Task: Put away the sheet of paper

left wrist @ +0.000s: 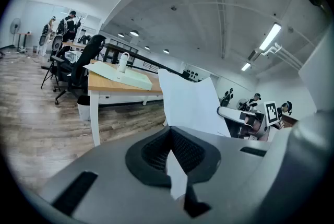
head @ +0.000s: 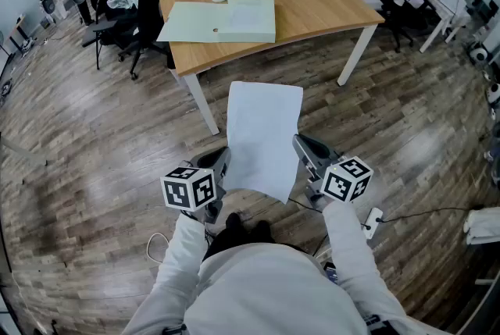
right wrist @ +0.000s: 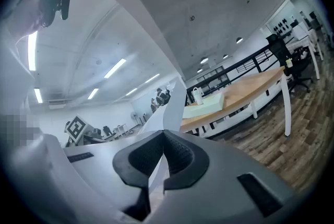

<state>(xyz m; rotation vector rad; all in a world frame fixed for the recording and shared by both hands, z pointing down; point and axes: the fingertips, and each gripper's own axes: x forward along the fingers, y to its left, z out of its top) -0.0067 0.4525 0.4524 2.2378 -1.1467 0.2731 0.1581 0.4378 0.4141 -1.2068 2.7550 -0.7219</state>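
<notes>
You hold the sheet of paper (head: 263, 140) above the wood floor (head: 94, 162), left gripper (head: 222, 168) and right gripper (head: 301, 147) each clamped on 1 side edge, short of the desk (head: 320, 5) with, perhaps, a folder (head: 223, 19).

Left gripper (left wrist: 173, 154): jaws closed on the sheet's near edge.
Sheet of paper (left wrist: 190, 104): white, rising upright from the jaws.
Right gripper (left wrist: 225, 112): at the sheet's right edge.
Table (left wrist: 119, 88): far left, wooden top, white legs.
On the table: a pale green board (left wrist: 117, 74) and a white bottle (left wrist: 123, 62).
</notes>
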